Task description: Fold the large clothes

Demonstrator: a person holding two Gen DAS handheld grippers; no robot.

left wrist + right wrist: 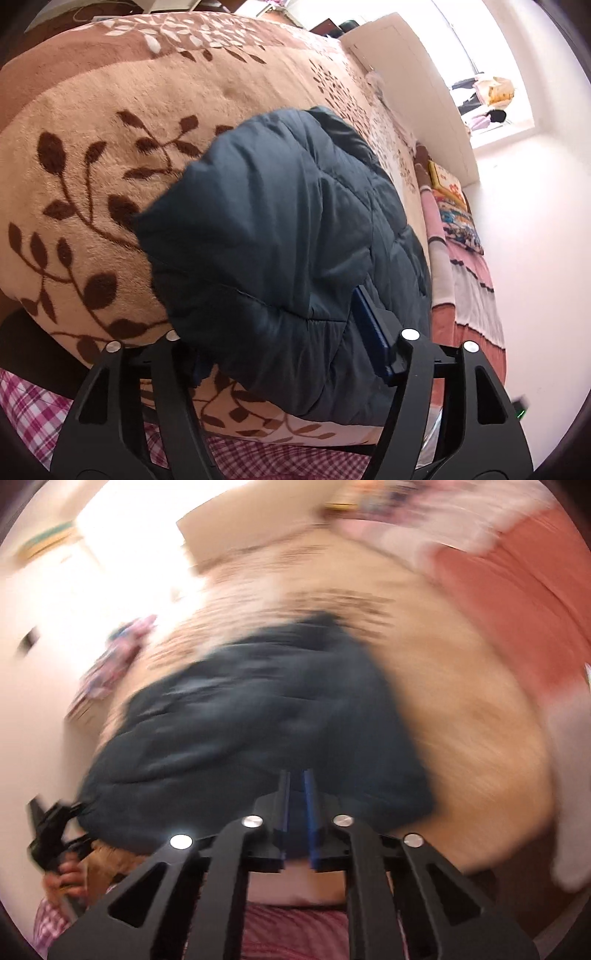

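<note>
Across the right view, blur smears the jacket point(258, 716)

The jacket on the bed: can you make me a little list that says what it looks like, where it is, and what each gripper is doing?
jacket: dark blue, puffy, quilted, bunched up
lies on: tan blanket with brown leaves
left gripper: jaws wide apart around the jacket's near edge, one blue pad showing
right gripper: blue pads almost together above the jacket's near edge; too blurry to tell if cloth is between them
beside the bed: white wall
right view: very blurred
</note>
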